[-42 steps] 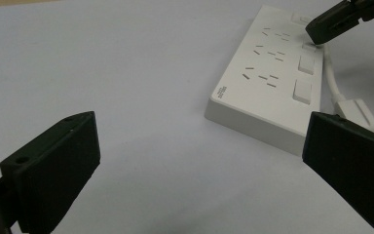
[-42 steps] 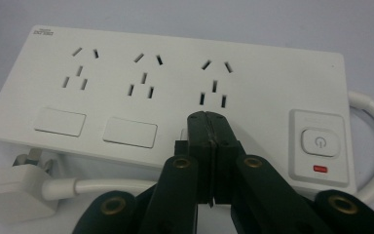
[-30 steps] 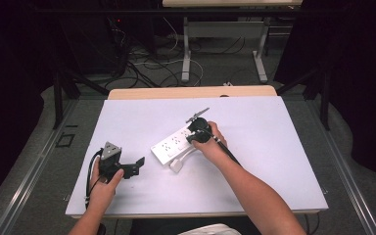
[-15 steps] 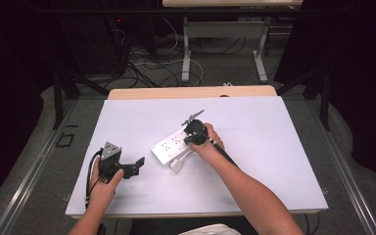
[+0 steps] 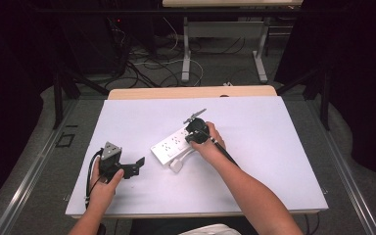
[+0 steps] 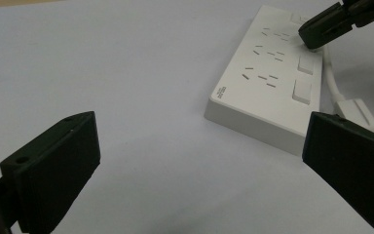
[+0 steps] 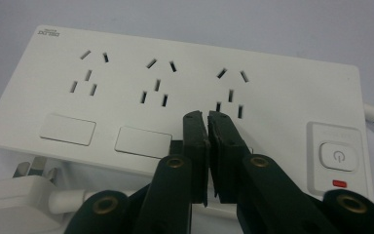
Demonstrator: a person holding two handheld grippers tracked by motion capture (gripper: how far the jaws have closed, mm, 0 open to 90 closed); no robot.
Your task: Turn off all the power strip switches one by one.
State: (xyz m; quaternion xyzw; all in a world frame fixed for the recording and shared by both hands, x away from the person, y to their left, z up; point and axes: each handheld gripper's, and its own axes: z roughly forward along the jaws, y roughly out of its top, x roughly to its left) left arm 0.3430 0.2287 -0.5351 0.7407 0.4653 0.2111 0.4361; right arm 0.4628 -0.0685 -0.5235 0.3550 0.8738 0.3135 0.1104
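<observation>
Pressing closed black right tongs on flat white power strip.

- Power strip: white plastic, smooth, slight sheen; flat rocker covers match.
- Its cord and plug: white plastic.
- Right gripper: jaws together, black matt plastic, brass-coloured rivets.
- Left gripper: black matt plastic.
- Table: white matt top; wood-toned edge at 12 o'clock.

Since the earliest picture, the right gripper has shifted slightly left and nearer along the power strip. Its closed jaws now rest over the strip's third switch, beside the power button.
</observation>
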